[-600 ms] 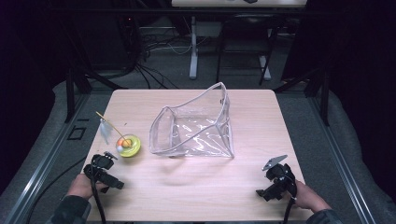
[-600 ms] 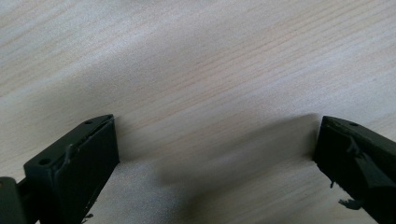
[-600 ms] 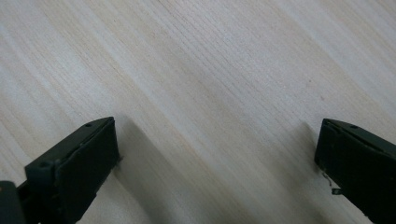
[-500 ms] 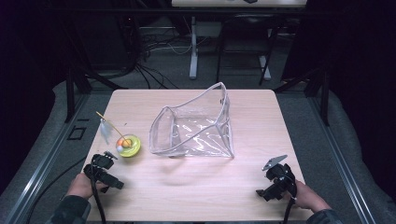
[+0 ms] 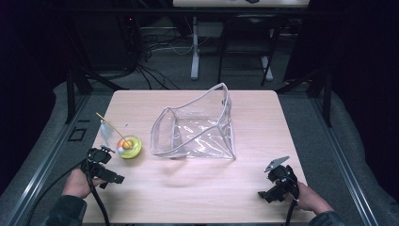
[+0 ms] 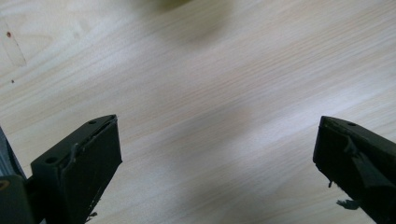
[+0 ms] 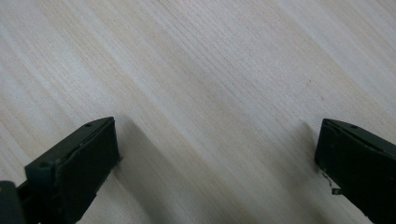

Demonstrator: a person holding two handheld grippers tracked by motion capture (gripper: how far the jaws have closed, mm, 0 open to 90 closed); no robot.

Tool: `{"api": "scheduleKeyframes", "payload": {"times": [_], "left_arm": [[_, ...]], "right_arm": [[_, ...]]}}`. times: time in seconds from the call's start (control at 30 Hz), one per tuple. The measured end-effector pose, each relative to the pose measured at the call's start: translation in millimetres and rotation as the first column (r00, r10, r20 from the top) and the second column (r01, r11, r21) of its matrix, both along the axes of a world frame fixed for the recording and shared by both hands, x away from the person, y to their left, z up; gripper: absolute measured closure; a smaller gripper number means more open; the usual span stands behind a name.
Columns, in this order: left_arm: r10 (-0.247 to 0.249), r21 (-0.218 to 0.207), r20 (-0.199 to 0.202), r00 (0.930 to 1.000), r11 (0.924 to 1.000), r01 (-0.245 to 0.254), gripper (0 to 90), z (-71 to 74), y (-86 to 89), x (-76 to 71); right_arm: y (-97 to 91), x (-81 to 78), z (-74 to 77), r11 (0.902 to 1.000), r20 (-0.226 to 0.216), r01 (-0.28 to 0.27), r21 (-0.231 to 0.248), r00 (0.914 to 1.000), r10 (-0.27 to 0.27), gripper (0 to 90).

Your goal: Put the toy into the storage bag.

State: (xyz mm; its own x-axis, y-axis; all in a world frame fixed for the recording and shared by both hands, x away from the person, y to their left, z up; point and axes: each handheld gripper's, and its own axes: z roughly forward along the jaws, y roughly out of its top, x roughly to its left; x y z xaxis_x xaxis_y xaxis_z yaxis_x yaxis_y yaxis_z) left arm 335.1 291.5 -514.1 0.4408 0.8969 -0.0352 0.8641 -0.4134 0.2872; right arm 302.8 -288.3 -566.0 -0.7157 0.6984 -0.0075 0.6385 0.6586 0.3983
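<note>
Clear plastic pouch [image 5: 195, 129]: table [image 5: 254, 197] centre, mouth gaping toward 9 o'clock. Yellow feather toy [image 5: 128, 146]: just beside, at 9. Left gripper [image 5: 107, 173], 8 o'clock, jaws spread, empty. Right gripper [image 5: 273, 188], 4 o'clock, likewise. Likely step: bag the toy; pinch its base, steady the pouch rim.

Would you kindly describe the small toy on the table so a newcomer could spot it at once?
Start at the clear plastic bag in the middle of the wooden table. Look just left of it, toward the left gripper. The toy is a small yellow-green disc carrying an orange and white ball, with a thin stick slanting up from it.
</note>
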Motion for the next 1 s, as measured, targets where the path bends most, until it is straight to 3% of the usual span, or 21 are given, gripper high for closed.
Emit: {"api": "scheduleKeyframes", "payload": {"times": [0.2,0.23,0.37,0.47,0.63,1.0], "left_arm": [[-0.009,-0.055,0.018,0.9998,0.9985,0.010,0.2,12.2,0.2,1.5],[0.001,-0.096,0.034,0.9994,0.9954,0.002,0.2,18.1,0.3,2.1],[0.002,-0.142,0.053,0.9986,0.9899,0.006,0.2,26.5,1.0,4.1],[-0.004,-0.203,0.071,0.9975,0.9791,0.018,0.2,37.5,1.5,6.1],[-0.012,-0.231,0.084,0.9964,0.9724,0.032,0.1,47.6,1.2,9.5],[-0.022,-0.217,0.108,0.9939,0.9751,0.045,0.2,72.6,0.3,21.3]], "right_arm": [[0.2,0.0,0.0,1.0000,-0.005,-0.001,0.003,1.0000,0.001,0.0],[0.2,0.1,0.1,1.0000,-0.007,0.001,0.002,1.0000,-0.001,0.0],[0.4,-0.3,0.0,1.0000,-0.006,0.005,0.002,1.0000,-0.005,0.0],[0.4,-0.4,0.1,1.0000,-0.006,0.006,0.001,1.0000,-0.006,0.0],[0.2,-0.6,-0.1,1.0000,-0.004,0.008,0.003,1.0000,-0.008,0.0],[0.4,-0.8,0.2,1.0000,-0.007,0.008,-0.003,0.9999,-0.008,0.0]]}}
